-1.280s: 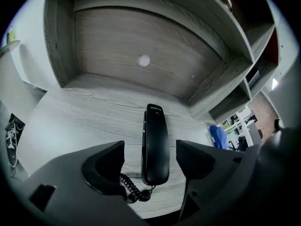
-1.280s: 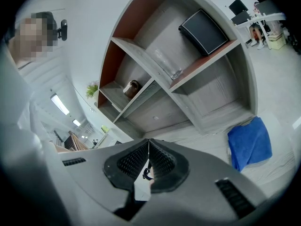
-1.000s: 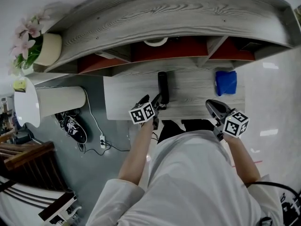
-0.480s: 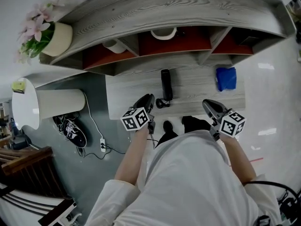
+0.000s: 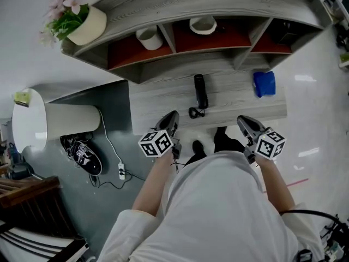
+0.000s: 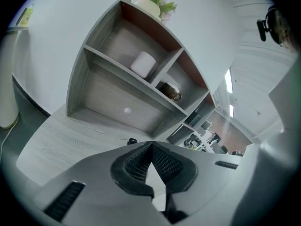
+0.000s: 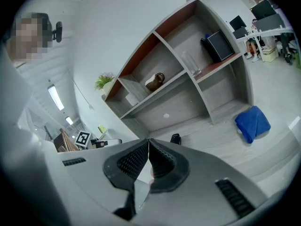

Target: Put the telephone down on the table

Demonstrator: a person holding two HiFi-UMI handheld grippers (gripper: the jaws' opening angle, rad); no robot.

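The black telephone (image 5: 200,90) lies flat on the grey table (image 5: 158,100).

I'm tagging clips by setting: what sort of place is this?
Likely an office: a table with cubby shelves against the wall, a telephone lying on it, and workstations with screens in the background.

The grey table (image 5: 158,102) bears a telephone (image 5: 200,91) (black, corded) and a blue cloth (image 5: 264,84).
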